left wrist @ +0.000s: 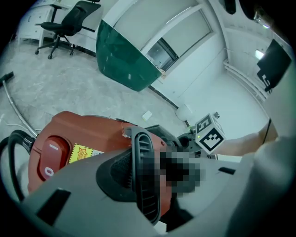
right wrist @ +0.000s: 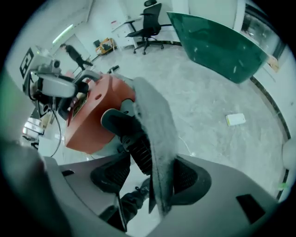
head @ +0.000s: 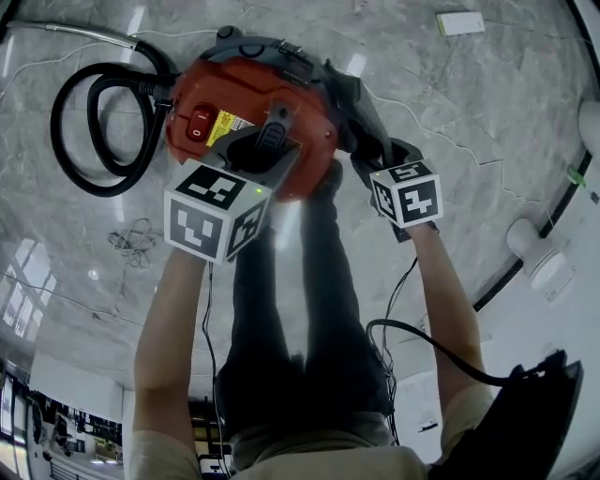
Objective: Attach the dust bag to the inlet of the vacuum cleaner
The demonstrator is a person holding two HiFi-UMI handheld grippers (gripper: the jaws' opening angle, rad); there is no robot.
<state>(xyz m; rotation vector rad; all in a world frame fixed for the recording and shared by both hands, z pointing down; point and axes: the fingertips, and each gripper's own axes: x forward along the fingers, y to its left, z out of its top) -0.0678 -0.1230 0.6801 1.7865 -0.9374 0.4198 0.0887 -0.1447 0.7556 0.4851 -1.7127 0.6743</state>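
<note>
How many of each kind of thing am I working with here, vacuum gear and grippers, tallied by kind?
Vacuum: 1
Hose: 1
Bag: 1
Grippers: 2 (left, right)
Total: 5

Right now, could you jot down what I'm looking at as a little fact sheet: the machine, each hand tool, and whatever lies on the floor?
Machine: red vacuum cleaner, standing on the marble floor
Hose: black hose, coiled at the vacuum's left in the head view
Left gripper: jaws around the black ribbed handle; one pad against it, the other hidden by blurring
Right gripper: jaws apart, with a grey fabric flap, likely the dust bag, between them
Also on floor: white flat object, beyond the vacuum
</note>
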